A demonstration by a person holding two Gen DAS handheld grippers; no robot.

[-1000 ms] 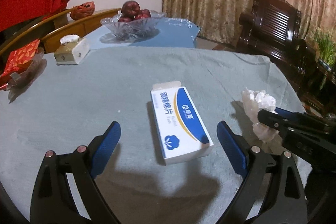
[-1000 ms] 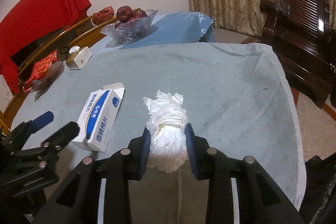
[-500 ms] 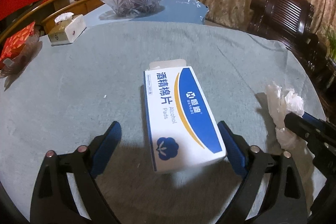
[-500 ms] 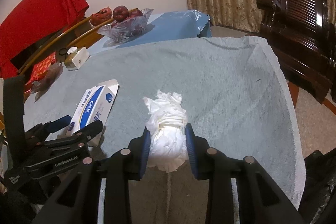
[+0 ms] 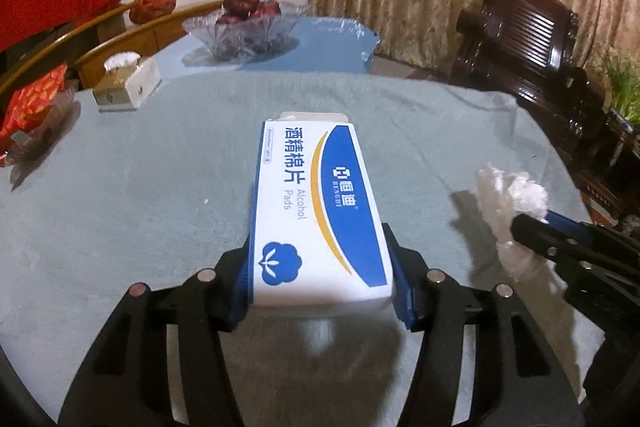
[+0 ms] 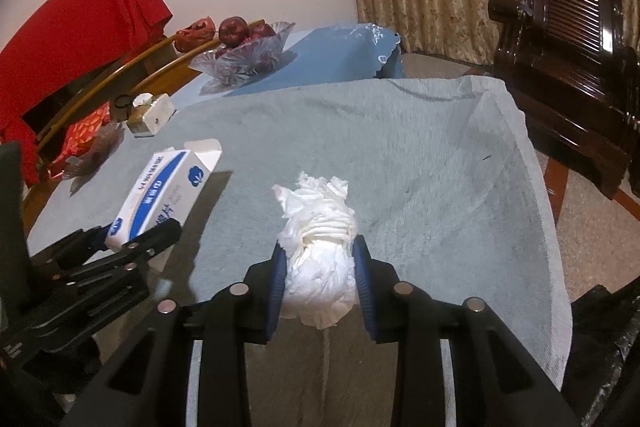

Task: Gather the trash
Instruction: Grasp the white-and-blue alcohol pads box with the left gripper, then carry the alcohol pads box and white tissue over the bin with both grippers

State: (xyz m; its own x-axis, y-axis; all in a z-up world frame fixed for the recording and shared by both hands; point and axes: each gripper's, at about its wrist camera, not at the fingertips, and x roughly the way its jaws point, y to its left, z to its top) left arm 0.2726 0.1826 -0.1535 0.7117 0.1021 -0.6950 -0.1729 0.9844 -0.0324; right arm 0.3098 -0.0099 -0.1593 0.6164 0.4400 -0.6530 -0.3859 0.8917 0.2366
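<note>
Since a second ago the left tool (image 5: pixel 320 279) is closing on the alcohol-pad box (image 5: pixel 316 211); right tool (image 6: pixel 320 279) still clamps tissue (image 6: pixel 318 247).

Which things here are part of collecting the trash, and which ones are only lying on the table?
Job:
- pads box, between the closing left hand-held gripper
- tissue wad, clamped in the right hand-held gripper

Lying about:
- fruit bowl
- tissue box
- red packet

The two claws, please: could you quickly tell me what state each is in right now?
Left claw: jaws closing on the alcohol pads box, pads against its sides.
Right claw: shut on the crumpled white tissue.
</note>
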